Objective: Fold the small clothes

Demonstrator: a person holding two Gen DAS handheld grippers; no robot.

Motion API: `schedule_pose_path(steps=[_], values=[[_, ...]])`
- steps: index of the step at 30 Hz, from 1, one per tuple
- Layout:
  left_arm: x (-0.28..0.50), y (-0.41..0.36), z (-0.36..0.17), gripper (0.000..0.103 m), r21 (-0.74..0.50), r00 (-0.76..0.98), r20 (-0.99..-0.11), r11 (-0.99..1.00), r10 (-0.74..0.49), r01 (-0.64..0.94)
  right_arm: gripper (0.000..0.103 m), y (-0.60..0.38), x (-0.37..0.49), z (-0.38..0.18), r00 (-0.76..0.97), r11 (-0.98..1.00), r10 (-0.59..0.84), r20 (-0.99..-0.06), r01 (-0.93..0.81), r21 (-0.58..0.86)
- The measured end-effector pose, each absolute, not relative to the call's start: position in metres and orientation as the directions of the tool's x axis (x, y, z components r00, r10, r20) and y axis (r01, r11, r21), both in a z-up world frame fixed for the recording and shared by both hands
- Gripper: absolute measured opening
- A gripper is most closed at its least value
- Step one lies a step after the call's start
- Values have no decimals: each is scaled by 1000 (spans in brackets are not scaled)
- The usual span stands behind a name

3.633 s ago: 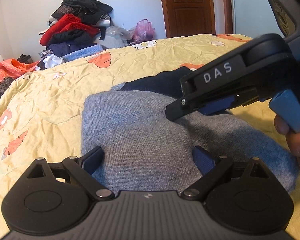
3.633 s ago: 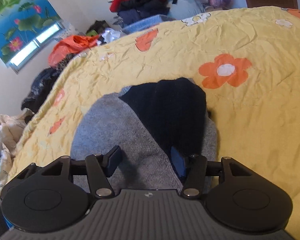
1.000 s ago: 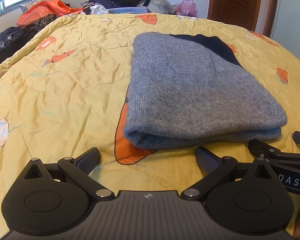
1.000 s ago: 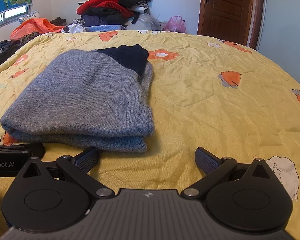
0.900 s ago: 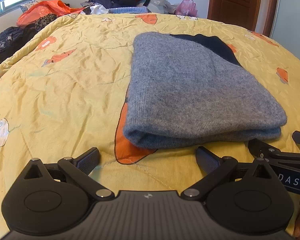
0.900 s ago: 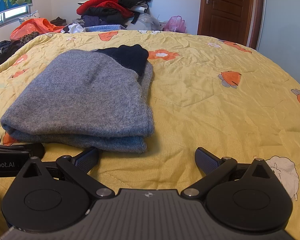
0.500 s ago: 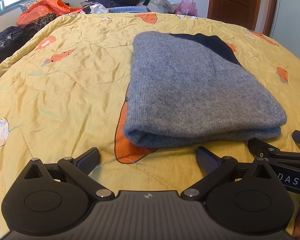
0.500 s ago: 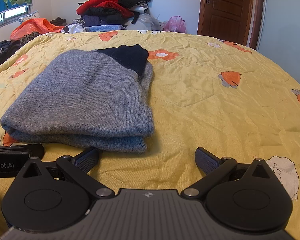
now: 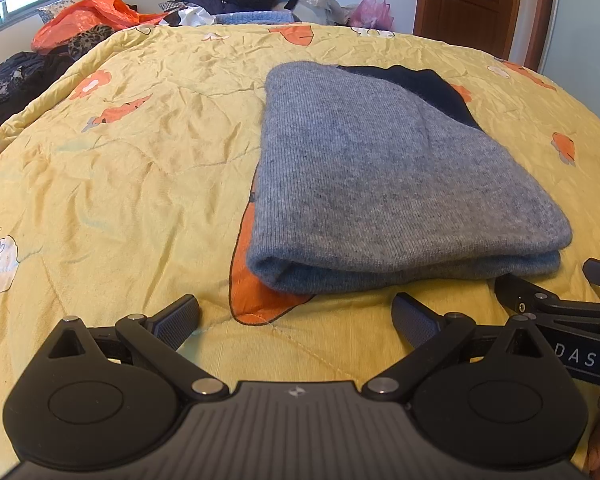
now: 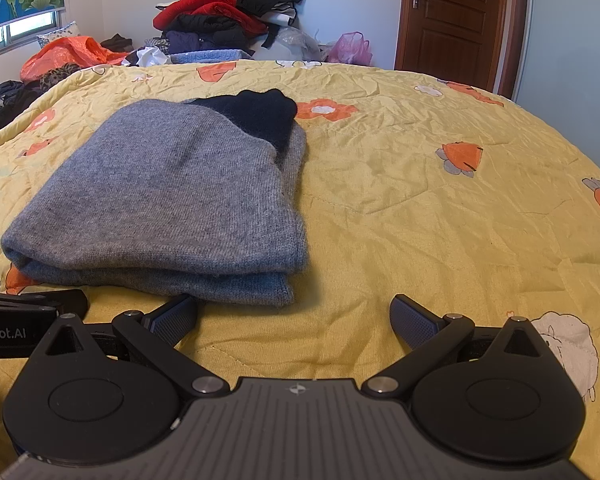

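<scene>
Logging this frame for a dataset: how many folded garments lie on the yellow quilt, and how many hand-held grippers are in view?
Folded grey sweater on the yellow quilt: 1
Hand-held grippers, left hand-held gripper and right hand-held gripper, both open and empty: 2
Total: 3

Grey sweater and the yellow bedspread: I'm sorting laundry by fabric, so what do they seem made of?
The grey sweater looks like a soft fine knit, perhaps wool: visible ribbed rows, fuzzy matte surface. The yellow bedspread looks like thin quilted woven cotton or a blend: crisp wrinkles, stitched seams, slight sheen.
</scene>
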State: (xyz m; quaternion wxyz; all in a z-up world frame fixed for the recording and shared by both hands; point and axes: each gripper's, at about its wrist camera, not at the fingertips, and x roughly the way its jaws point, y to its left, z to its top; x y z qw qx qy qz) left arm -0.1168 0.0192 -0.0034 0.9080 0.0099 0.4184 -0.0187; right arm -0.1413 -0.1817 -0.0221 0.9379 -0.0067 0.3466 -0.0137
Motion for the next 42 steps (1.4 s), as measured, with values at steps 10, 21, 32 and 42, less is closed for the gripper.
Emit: schedule_pose_path(steps=[10, 21, 32, 42], values=[[-117, 19, -4, 103, 3, 648, -761, 999, -26, 44, 103, -181, -142, -22, 759, 1000, -30, -650, 21, -22], [-117, 19, -4, 103, 2, 648, -762, 999, -26, 43, 103, -181, -142, -22, 759, 1000, -30, -650, 21, -22], [-117, 19, -4, 103, 2, 646, -763, 999, -26, 43, 103, -182, -141, -22, 759, 1000, -30, -650, 21, -22], [-131, 17, 7, 103, 13, 656, -754, 997, -40, 75, 102, -177, -146, -9, 750, 998, -31, -661, -12, -60]])
